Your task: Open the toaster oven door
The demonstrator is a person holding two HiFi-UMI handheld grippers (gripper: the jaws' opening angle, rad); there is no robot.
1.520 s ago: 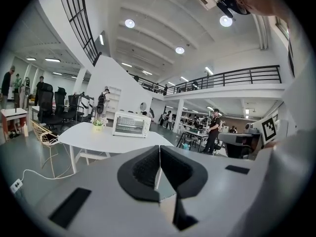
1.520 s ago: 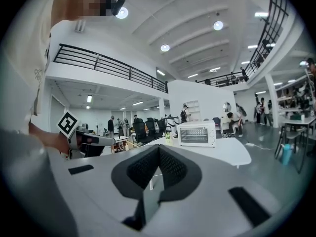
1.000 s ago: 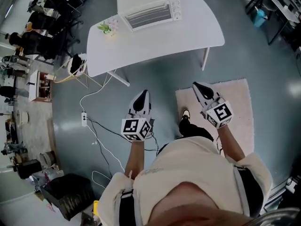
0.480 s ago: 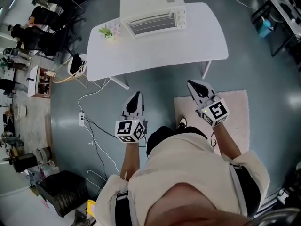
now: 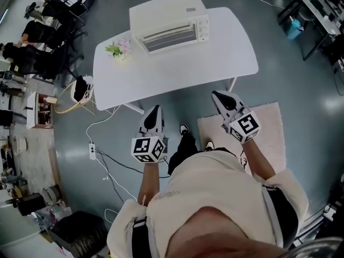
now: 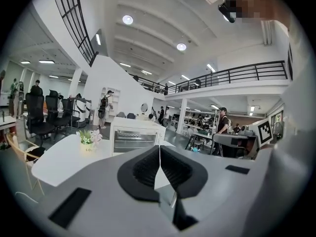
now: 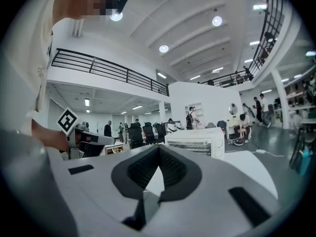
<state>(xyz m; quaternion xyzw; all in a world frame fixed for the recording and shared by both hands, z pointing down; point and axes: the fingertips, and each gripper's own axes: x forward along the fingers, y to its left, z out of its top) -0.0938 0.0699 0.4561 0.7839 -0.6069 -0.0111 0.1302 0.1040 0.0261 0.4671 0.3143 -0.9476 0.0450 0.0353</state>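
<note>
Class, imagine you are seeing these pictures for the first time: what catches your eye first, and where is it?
The white toaster oven stands at the far edge of the white table, door shut, with small flowers to its left. Nearer, the left gripper and right gripper hover over the floor short of the table, both shut and empty.

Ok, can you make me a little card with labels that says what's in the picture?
table: white
oven: on the table's far side
door: shut, not yet touched
flowers: on the table, beside the oven
left tongs: shut, empty, short of the table
right tongs: shut, empty, short of the table
rug: on the floor, under the right arm
</note>
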